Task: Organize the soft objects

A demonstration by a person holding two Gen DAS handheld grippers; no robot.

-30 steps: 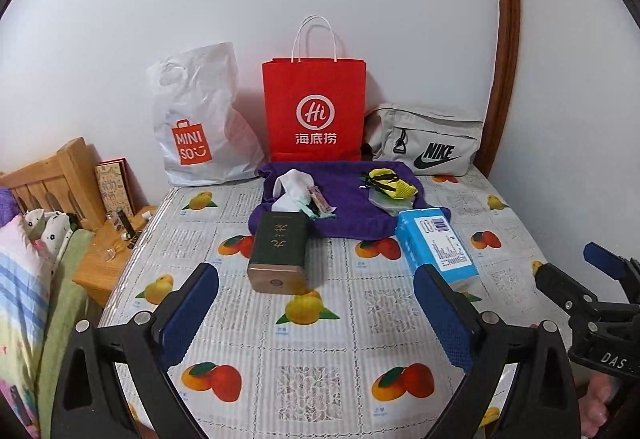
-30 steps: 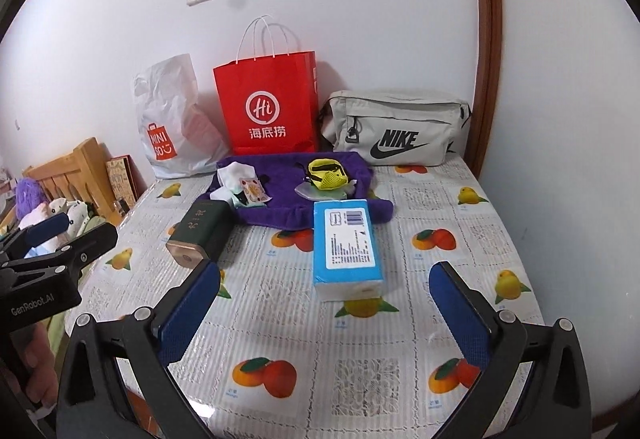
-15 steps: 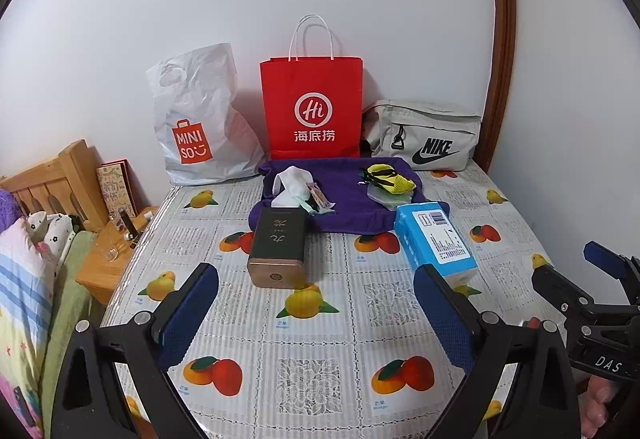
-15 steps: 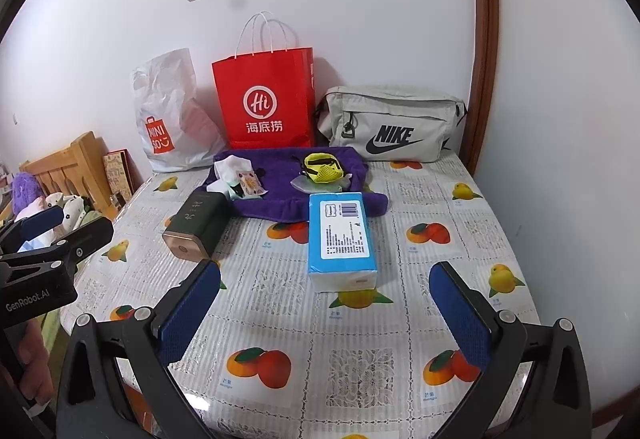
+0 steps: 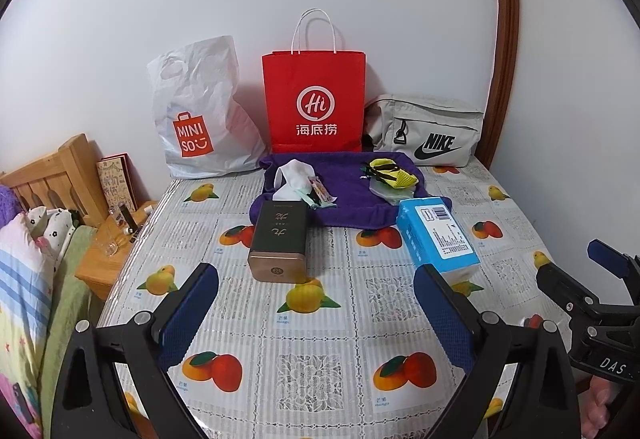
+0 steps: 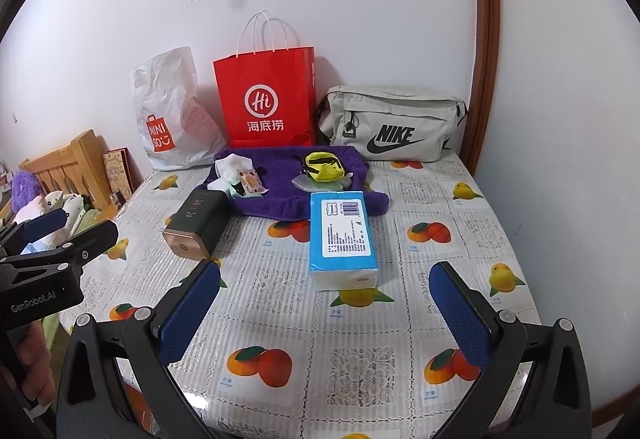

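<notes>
Here, left gripper (image 5: 316,303) and right gripper (image 6: 326,299) both spread wide, empty, above the table (image 6: 304,319), blue tissue pack (image 6: 343,239) near, purple towel (image 6: 280,175) far.

A crumpled purple towel (image 5: 340,195) lies near the desk's (image 5: 320,319) far edge. On it rest white socks (image 5: 294,179) at left and a yellow mesh pouch (image 5: 394,177) at right, apart.

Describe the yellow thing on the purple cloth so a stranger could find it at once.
Start at the red paper bag against the wall. The purple cloth lies in front of it, and the yellow mesh pouch sits on its right part. It is the only yellow item there; the white sock lies to its left.
</notes>
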